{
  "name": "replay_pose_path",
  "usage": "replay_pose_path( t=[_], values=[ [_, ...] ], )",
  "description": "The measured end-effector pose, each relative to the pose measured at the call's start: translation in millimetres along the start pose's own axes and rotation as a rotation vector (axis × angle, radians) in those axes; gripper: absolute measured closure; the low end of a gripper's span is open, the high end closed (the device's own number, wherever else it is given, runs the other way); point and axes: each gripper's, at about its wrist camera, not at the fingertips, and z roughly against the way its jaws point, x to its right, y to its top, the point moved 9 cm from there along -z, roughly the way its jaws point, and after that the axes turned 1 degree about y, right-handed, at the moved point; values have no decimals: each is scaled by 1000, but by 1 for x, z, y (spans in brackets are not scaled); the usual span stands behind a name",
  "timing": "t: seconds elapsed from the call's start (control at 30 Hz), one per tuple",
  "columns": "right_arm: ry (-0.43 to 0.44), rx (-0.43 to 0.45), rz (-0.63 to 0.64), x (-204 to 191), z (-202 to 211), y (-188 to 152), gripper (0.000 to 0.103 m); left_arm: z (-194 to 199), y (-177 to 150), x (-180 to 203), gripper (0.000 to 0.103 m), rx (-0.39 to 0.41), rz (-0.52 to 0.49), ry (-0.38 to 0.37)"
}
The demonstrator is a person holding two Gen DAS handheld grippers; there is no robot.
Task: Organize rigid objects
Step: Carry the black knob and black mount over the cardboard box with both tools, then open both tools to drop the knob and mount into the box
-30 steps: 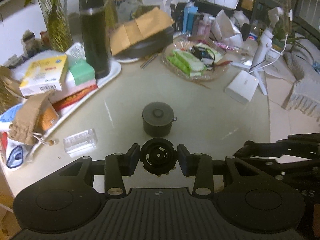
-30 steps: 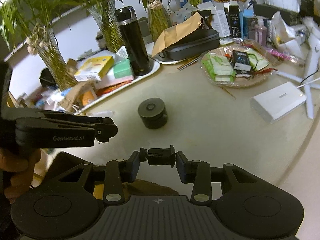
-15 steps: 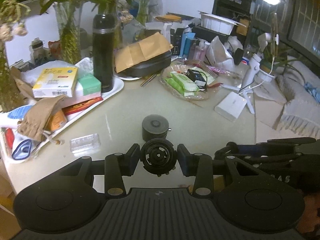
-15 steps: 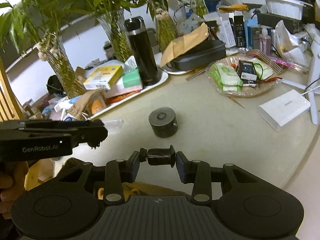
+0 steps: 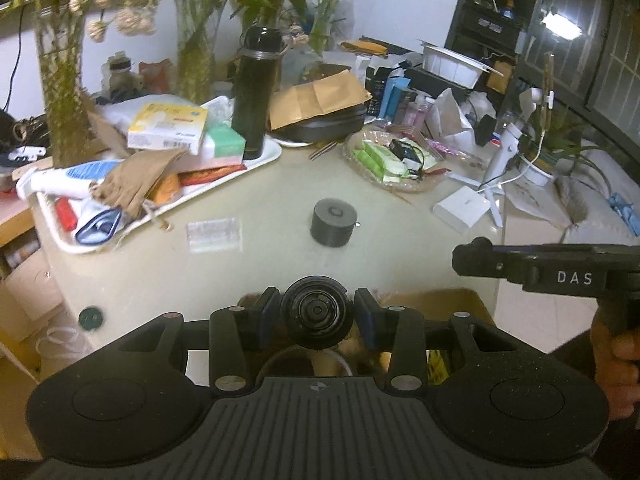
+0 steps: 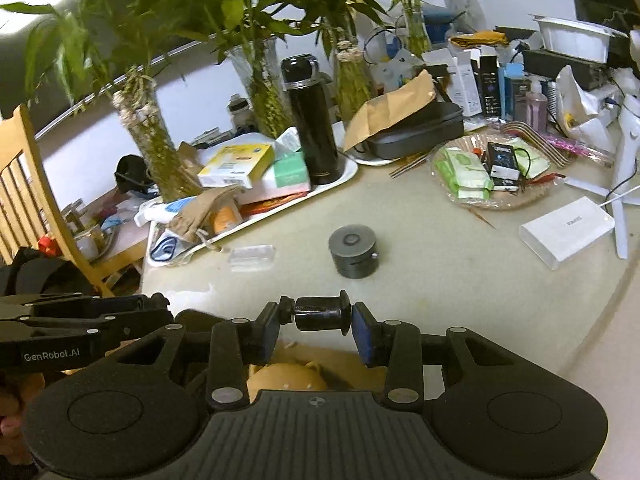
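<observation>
Both hands hang over the near edge of the counter (image 6: pixel 440 280), each carrying a small black part; left gripper (image 5: pixel 317 314) has its jaws clamped on a round black knob (image 5: pixel 317 312), flat face turned toward the camera, axis running along the line of the fingers; right gripper (image 6: pixel 316 320) has its jaws clamped on a short black adapter (image 6: pixel 322 314), pinched end to end, so its long axis lies crosswise between the pads, flange toward the right pad, thin screw end toward the left. The third piece, a squat dark cylinder (image 6: pixel 353 252), stands upright on the bare counter ahead of both grippers, well apart from either, a small stud sticking out of its side near the base; a clear plastic case (image 6: pixel 251 258) lies just to its left, the white tray (image 5: pixel 264 160) of boxes further left, a white box (image 6: pixel 566 232) off to the right. From the right wrist the cylinder sits almost straight ahead of the jaws, only slightly right of centre; from the left wrist likewise nearly dead ahead; neither hand looks clearly nearer. Beneath the jaws a cardboard box (image 5: pixel 452 300) shows past the counter edge, contents unclear; judged, the held parts either go down there or get paired with the cylinder; which one cannot be told.
</observation>
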Motion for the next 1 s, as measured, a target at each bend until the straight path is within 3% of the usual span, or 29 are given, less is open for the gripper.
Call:
replay_pose_path(
  t=[0.57, 0.63, 0.7, 1.0],
  values=[
    [-32, -11, 16, -8, 24, -11, 61, 3, -35, 5, 62, -70, -37, -7],
    [-39, -17, 4, -5, 23, -11, 61, 1, -36, 3, 59, -77, -28, -4],
    [-46, -21, -5, -2, 23, -12, 61, 1, -36, 1, 49, -76, -14, 2],
    [-54, -38, -19, 0, 17, -15, 61, 9, -29, -14, 47, -25, 63, 39]
  ],
)
